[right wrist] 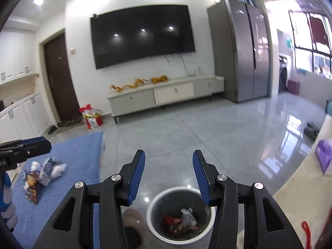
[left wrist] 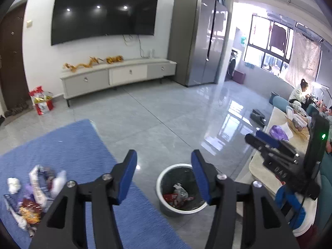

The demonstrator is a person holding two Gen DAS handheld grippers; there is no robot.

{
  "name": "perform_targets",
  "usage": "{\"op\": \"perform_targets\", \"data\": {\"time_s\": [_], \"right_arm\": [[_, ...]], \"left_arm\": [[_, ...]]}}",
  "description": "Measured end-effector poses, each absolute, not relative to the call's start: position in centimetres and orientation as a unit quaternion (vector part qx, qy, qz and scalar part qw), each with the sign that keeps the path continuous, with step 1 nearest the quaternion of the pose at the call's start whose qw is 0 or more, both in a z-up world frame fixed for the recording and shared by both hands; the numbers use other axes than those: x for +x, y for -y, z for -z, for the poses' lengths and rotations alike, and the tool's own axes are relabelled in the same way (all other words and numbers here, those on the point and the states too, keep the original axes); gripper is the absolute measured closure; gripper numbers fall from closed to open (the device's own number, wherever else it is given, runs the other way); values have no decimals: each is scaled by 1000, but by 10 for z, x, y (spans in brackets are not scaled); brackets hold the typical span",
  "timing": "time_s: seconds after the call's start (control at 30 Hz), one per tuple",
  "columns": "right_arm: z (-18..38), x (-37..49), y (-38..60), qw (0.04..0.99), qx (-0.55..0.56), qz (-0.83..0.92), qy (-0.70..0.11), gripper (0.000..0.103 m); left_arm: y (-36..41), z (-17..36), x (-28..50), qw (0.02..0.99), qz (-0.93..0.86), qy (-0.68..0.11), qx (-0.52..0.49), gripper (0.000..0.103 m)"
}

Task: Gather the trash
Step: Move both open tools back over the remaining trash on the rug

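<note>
A white trash bin (left wrist: 166, 174) (right wrist: 157, 199) stands on the grey tiled floor with red and silver wrappers (left wrist: 178, 197) (right wrist: 182, 221) inside. My left gripper (left wrist: 164, 157) hangs open above and left of the bin, nothing between its blue pads. My right gripper (right wrist: 168, 157) hovers open over the bin, also empty. A pile of trash (left wrist: 31, 191) (right wrist: 44, 171), snack bags and crumpled tissues, lies on the blue cloth (left wrist: 62, 149) (right wrist: 72, 157) to the left. The right gripper (left wrist: 267, 143) shows at the right of the left wrist view, the left gripper (right wrist: 41, 145) at the left edge of the right wrist view.
A beige table (left wrist: 263, 166) (right wrist: 300, 186) with a purple bag (left wrist: 279, 132) (right wrist: 323, 157) stands right of the bin. Across the floor are a TV cabinet (left wrist: 118, 76), a grey fridge (left wrist: 199, 41), a red gift bag (left wrist: 41, 101), and a seated person (left wrist: 299, 93) far right.
</note>
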State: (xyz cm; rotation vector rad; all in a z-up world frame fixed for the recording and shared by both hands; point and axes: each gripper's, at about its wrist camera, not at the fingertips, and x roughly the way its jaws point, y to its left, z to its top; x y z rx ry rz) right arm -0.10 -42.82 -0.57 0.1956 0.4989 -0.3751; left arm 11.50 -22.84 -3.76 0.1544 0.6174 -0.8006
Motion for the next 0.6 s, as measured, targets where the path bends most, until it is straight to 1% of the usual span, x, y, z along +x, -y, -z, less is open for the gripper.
{"op": "perform_targets", "data": {"time_s": [0.27,0.43,0.6], "right_arm": [[-43,-7,373,964,52,153,-210,54],[-57,-10,347,969,39,135,-204,51],[-63,-6,321,971,30,112,-209,51]], "left_arm": [[143,12,93,900,352,-254,49,45],[89,4,83,914,332,-233,30,42],[45,10,80,925,304,-225,22,41]]}}
